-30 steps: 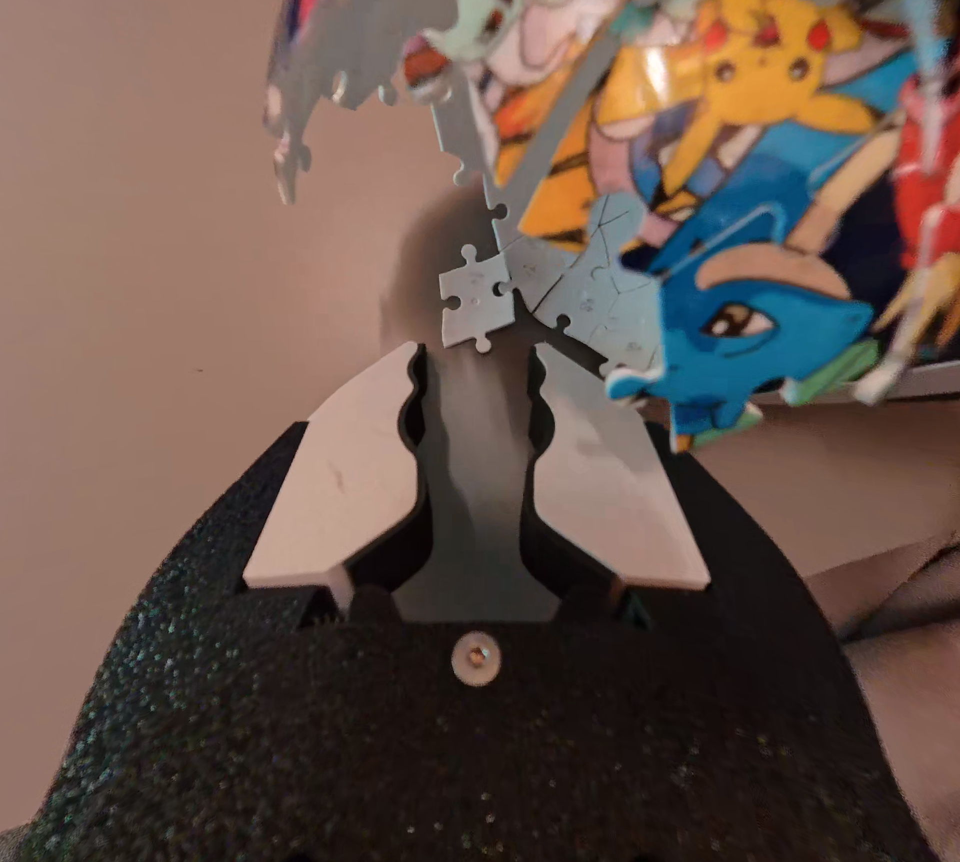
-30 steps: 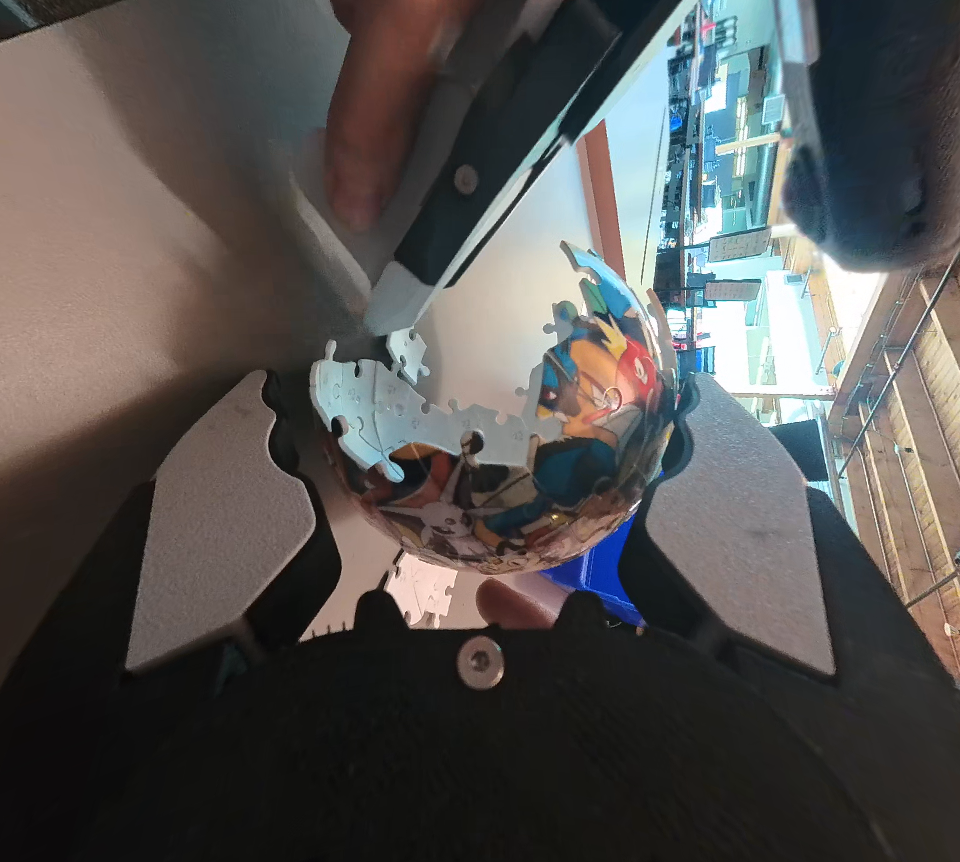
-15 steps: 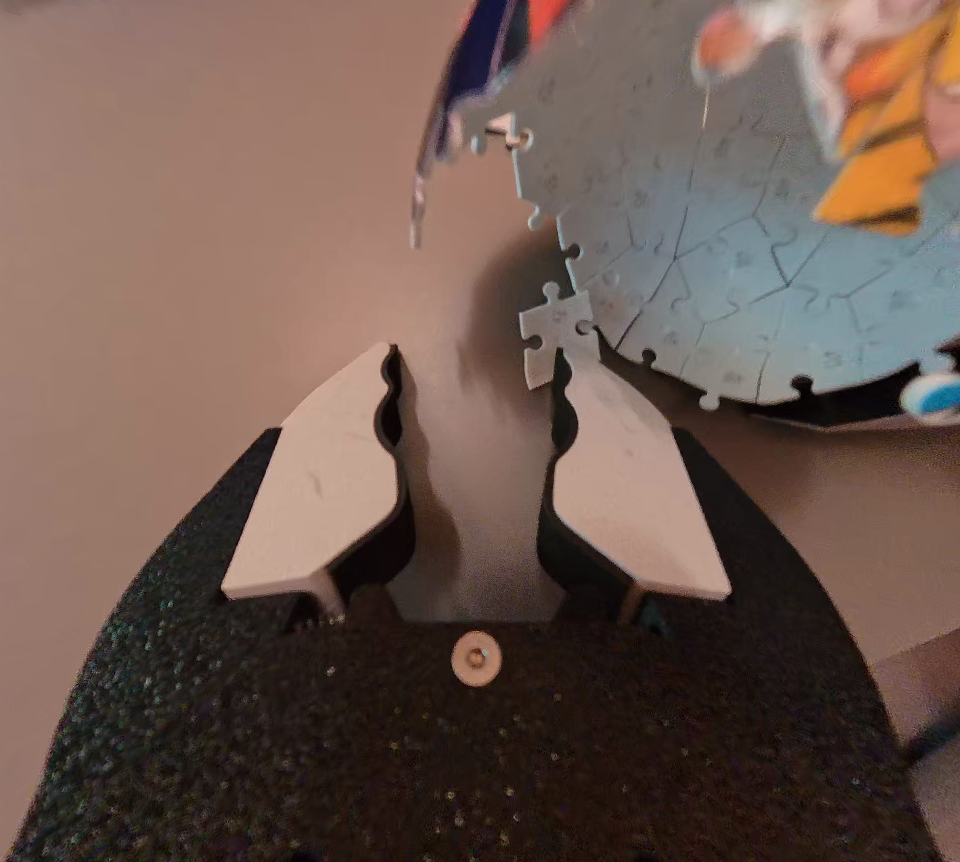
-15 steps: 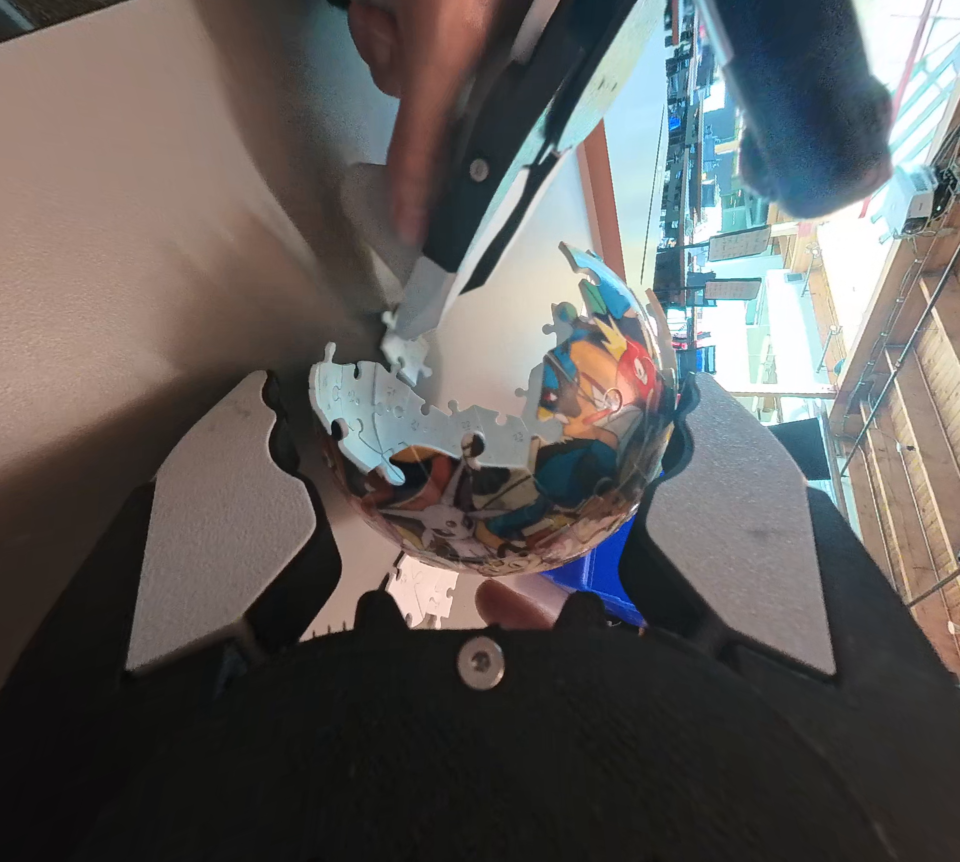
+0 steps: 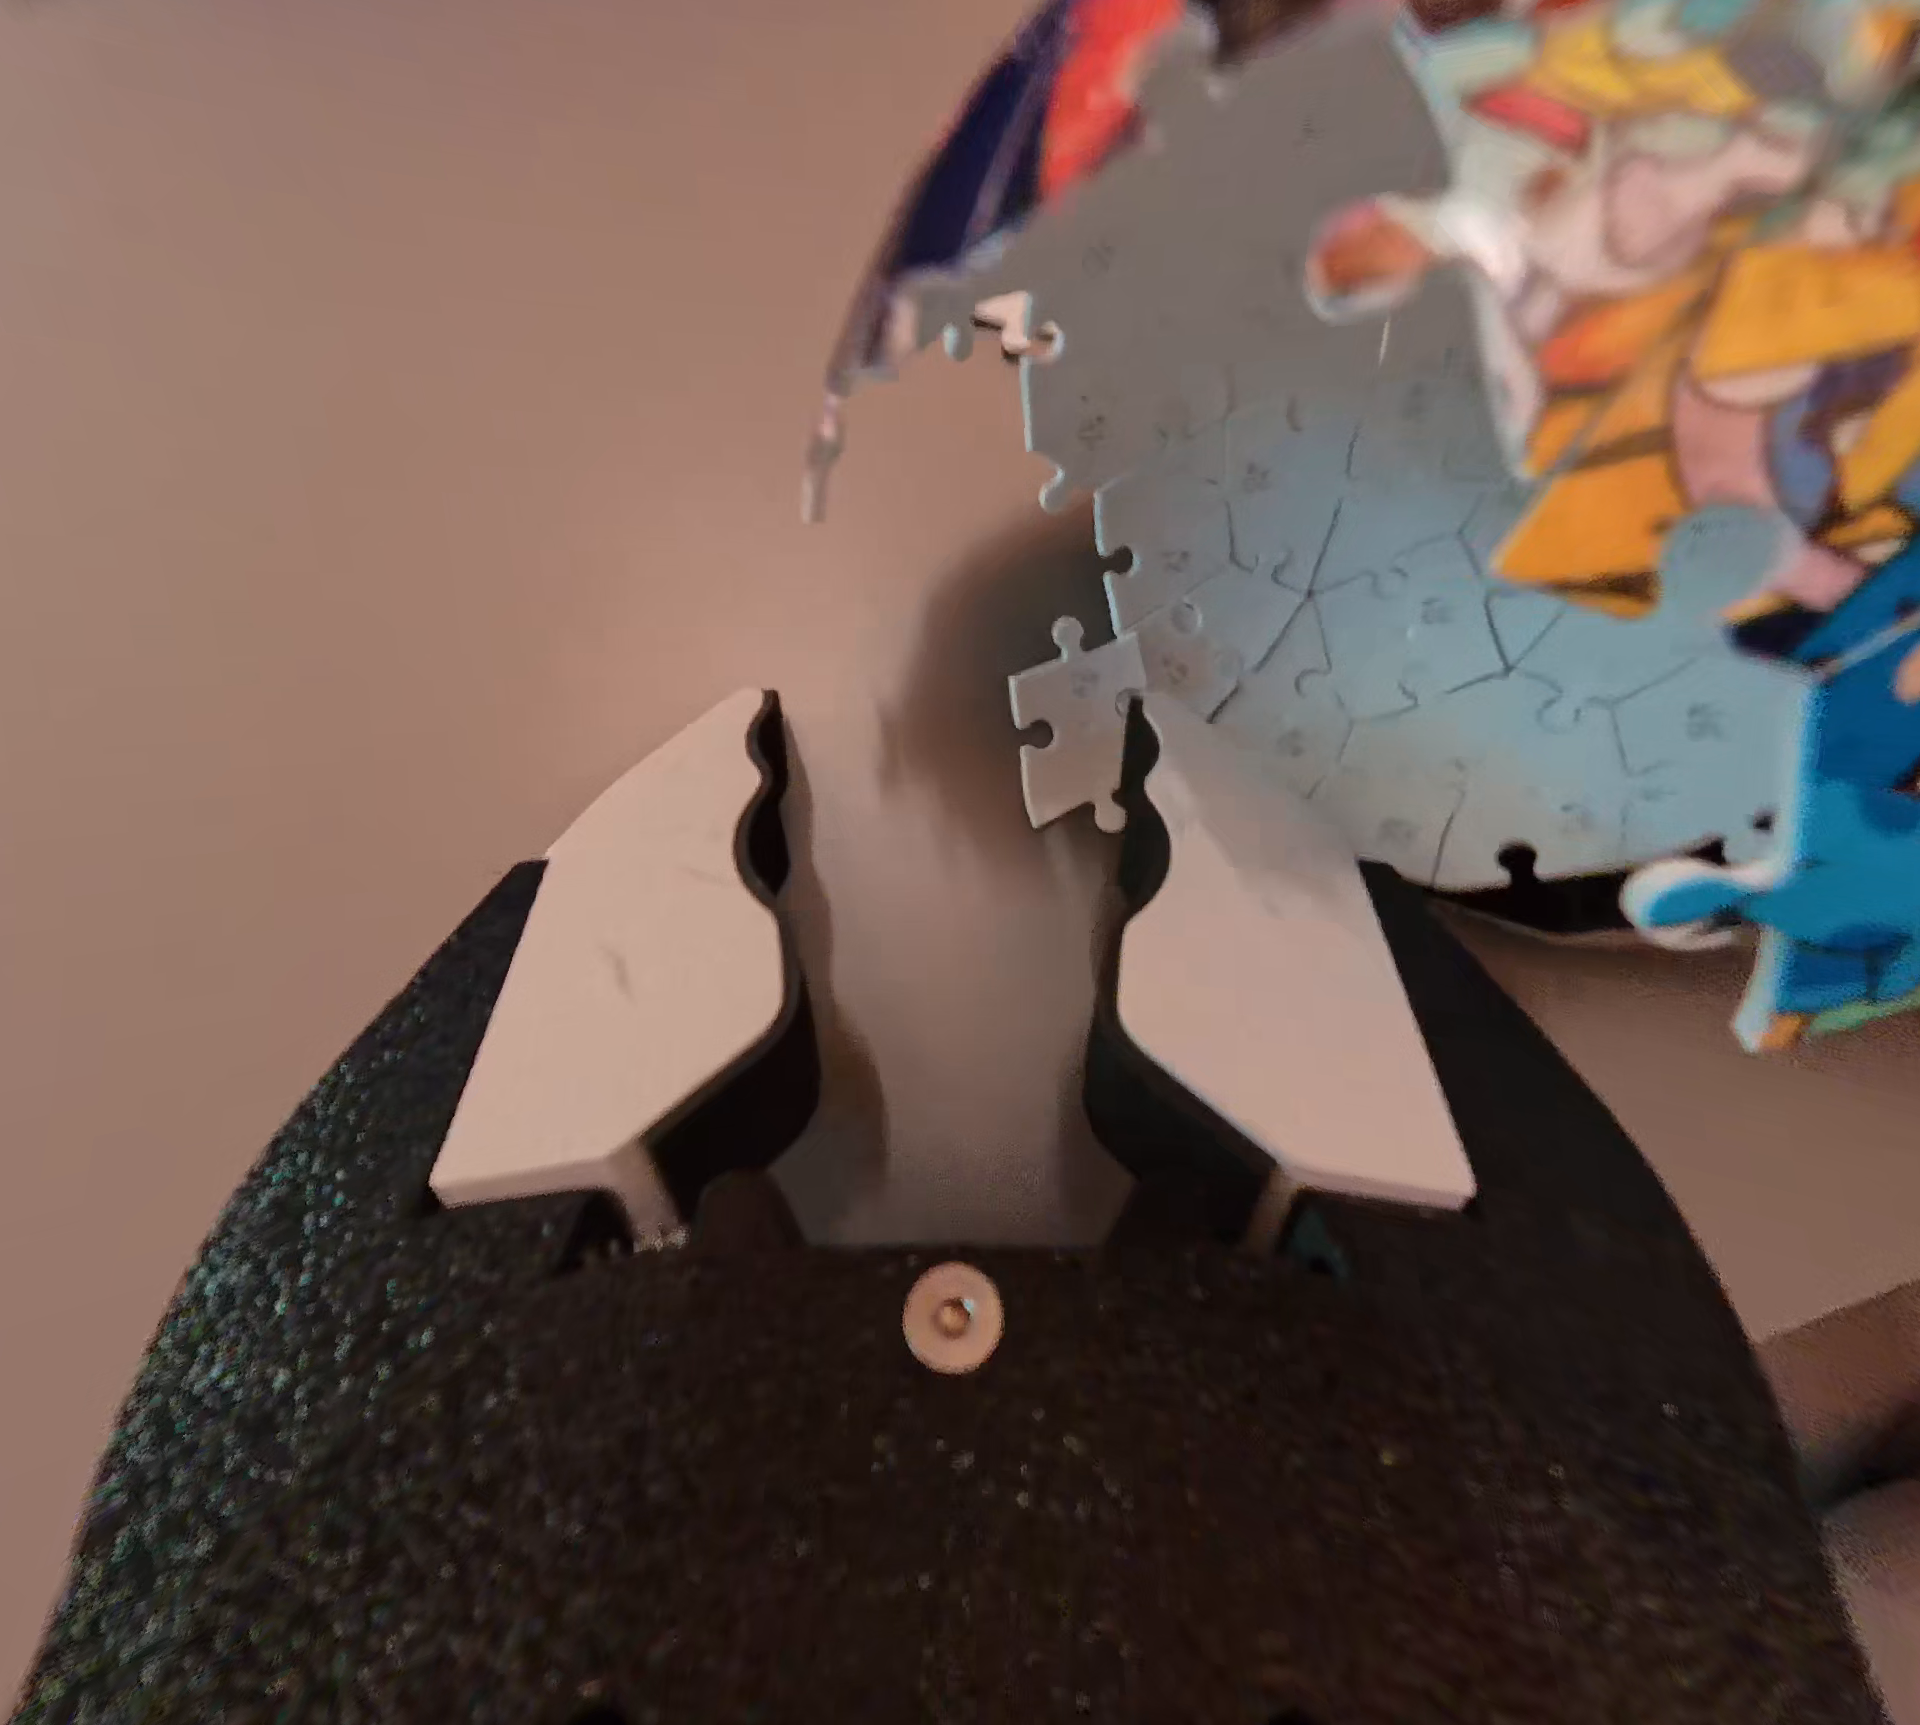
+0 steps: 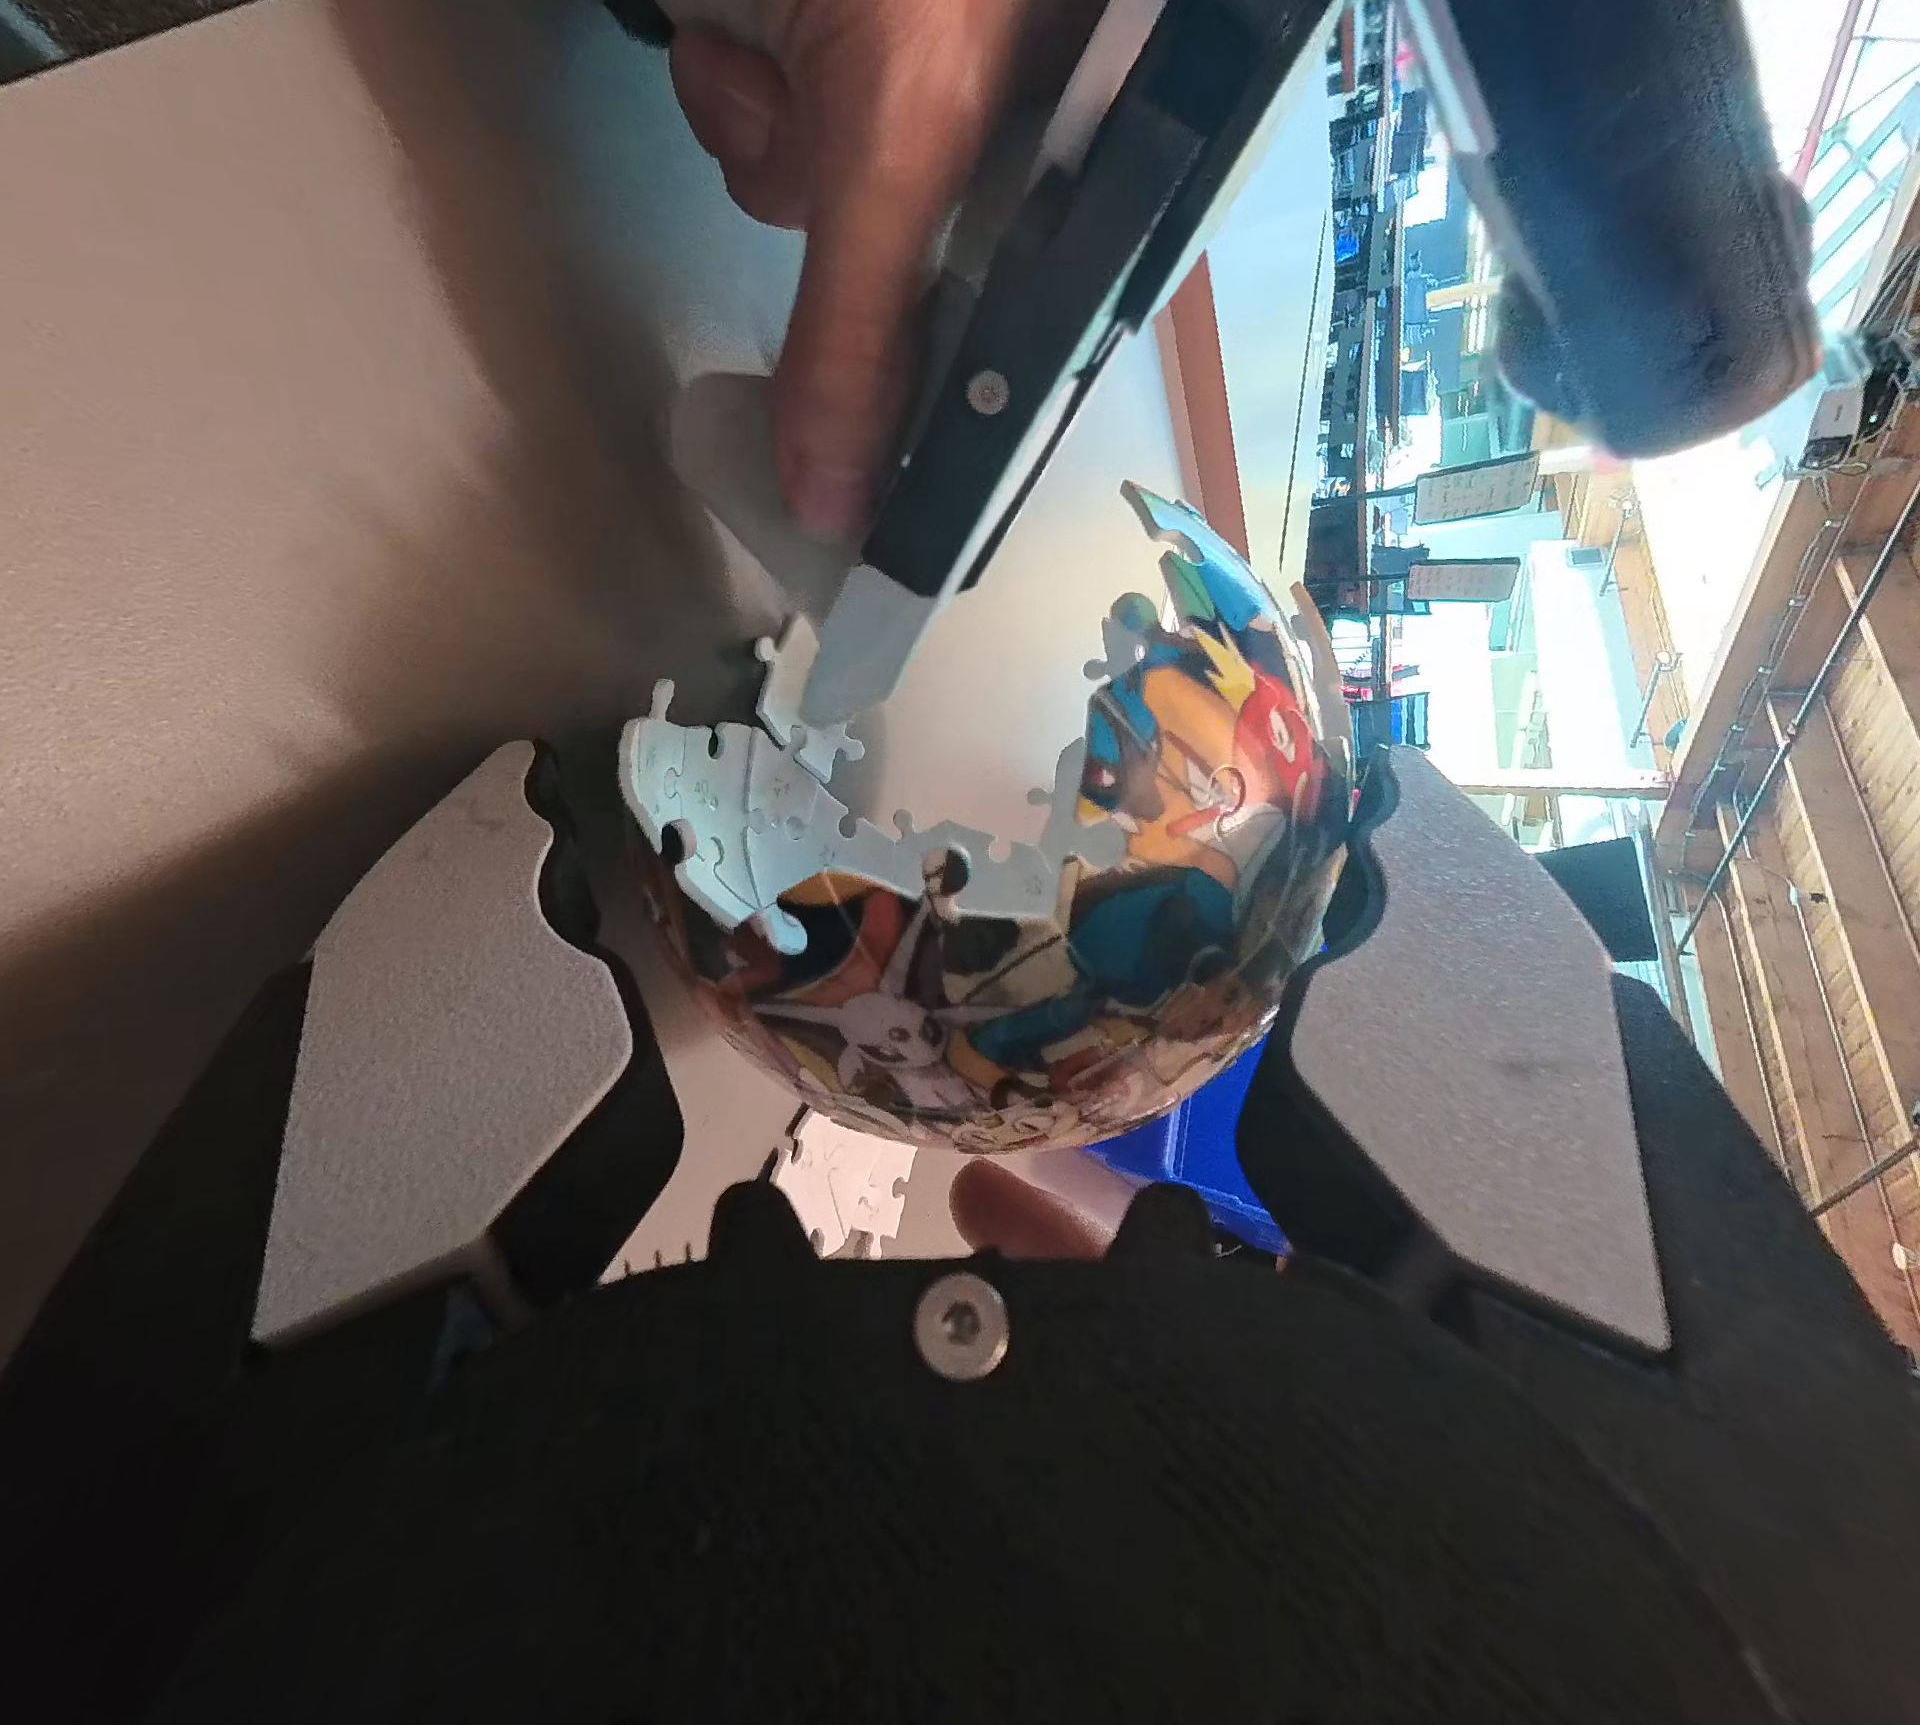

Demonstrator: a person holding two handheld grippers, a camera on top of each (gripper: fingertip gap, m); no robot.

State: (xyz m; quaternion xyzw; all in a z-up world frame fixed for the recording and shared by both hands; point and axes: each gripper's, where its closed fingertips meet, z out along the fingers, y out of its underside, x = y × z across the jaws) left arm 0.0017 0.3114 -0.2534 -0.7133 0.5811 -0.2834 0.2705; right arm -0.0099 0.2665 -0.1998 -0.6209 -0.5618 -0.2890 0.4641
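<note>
Left wrist view: the left gripper [image 5: 951, 714] stands parted, gripping nothing; a loose puzzle piece [image 5: 1075, 730] touches its right fingertip, joined to the half-built puzzle ball [image 5: 1455, 532] at upper right.

Right wrist view: the right gripper [image 6: 956, 802] clamps the ball at centre; a hand [image 6: 883, 117] fills the top.

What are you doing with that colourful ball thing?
It is a round puzzle ball, only partly built, with cartoon pictures outside and plain grey inside. The right gripper grips it between its fingers above a beige table. The left gripper is open, and one finger presses a loose grey puzzle piece against the ball's jagged open edge.
</note>
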